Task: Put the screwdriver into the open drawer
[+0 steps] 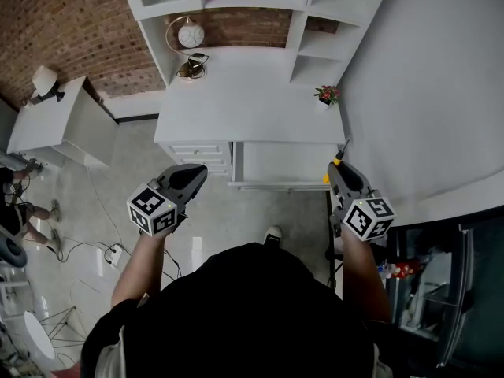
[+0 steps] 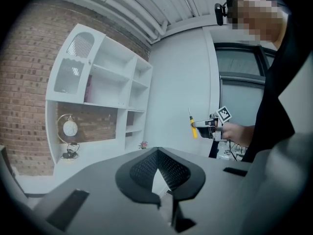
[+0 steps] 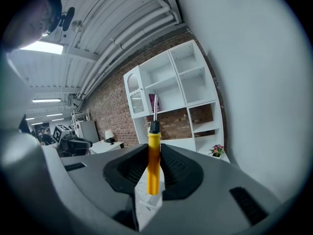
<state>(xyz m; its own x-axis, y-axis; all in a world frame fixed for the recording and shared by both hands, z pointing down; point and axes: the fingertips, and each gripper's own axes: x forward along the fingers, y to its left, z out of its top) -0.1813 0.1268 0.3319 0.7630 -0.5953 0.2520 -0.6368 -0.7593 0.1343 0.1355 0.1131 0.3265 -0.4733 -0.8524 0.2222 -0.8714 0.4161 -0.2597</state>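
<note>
Right tool [image 3: 153, 169] clamped on upright screwdriver [image 3: 153, 153] handle, by right end of open drawer [image 1: 279, 184] under desk [image 1: 244, 93], likely for drop-in; left tool [image 2: 159, 175] closed, empty, out of the way at left

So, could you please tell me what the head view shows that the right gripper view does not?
Only the head view looks down into the open drawer under the desk, with the floor below. Only the right gripper view shows the right gripper with its jaws clamped on the yellow handle of the screwdriver, and the ceiling pipes. Both show the screwdriver, the left gripper, the white shelf unit and the potted flowers.
</note>
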